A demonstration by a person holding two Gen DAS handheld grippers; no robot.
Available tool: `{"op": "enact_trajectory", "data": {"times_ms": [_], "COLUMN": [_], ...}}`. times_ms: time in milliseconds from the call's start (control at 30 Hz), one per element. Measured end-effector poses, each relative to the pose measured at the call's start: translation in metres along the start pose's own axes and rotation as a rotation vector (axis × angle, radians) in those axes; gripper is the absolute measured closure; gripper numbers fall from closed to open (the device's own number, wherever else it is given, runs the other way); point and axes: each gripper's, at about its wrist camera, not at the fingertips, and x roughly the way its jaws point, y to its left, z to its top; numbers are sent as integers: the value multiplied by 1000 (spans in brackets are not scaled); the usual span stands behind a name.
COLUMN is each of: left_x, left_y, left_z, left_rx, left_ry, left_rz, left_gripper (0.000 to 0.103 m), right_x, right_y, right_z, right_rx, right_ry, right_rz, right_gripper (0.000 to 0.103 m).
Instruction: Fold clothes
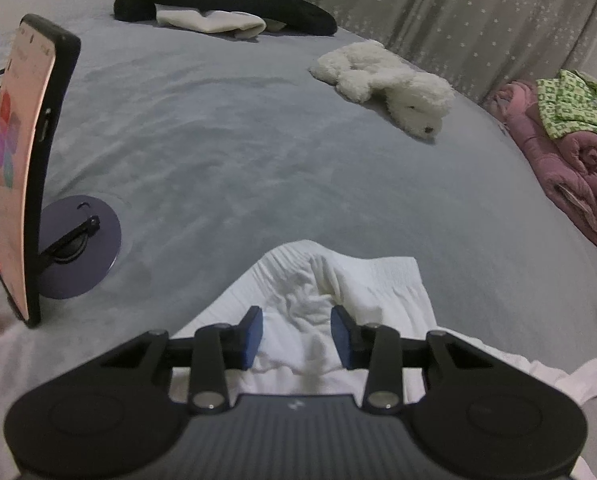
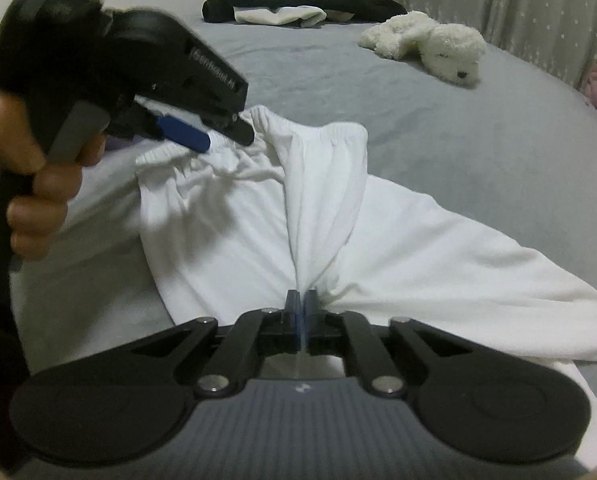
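our right gripper (image 2: 300, 304) is clenched on a pinch of the white pants (image 2: 226, 224) at the crotch; the legs trail away right. our left gripper (image 1: 296, 334), released, hovers at the waistband (image 2: 202, 156), nearer it.

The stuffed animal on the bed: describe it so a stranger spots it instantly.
Start at the grey bed. Toward its far right edge, by the starred curtain, lies a stuffed animal. It is fluffy, white, dark-nosed, unlike the smooth white pants.
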Motion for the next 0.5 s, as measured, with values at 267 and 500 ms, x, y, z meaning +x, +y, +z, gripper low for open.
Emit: {"op": "enact_trajectory", "data": {"times_ms": [267, 500], "left_x": [-5, -4], "left_y": [14, 29], "left_z": [4, 7], "left_rx": [-3, -37], "left_ry": [46, 65], "left_rz": [-92, -109], "left_gripper": [85, 89], "right_x": [0, 40], "right_y": [-23, -51], "right_z": [35, 60], "right_rx": [165, 324], "right_ry": [-45, -63], "right_rz": [50, 80], "right_gripper": [60, 60]}}
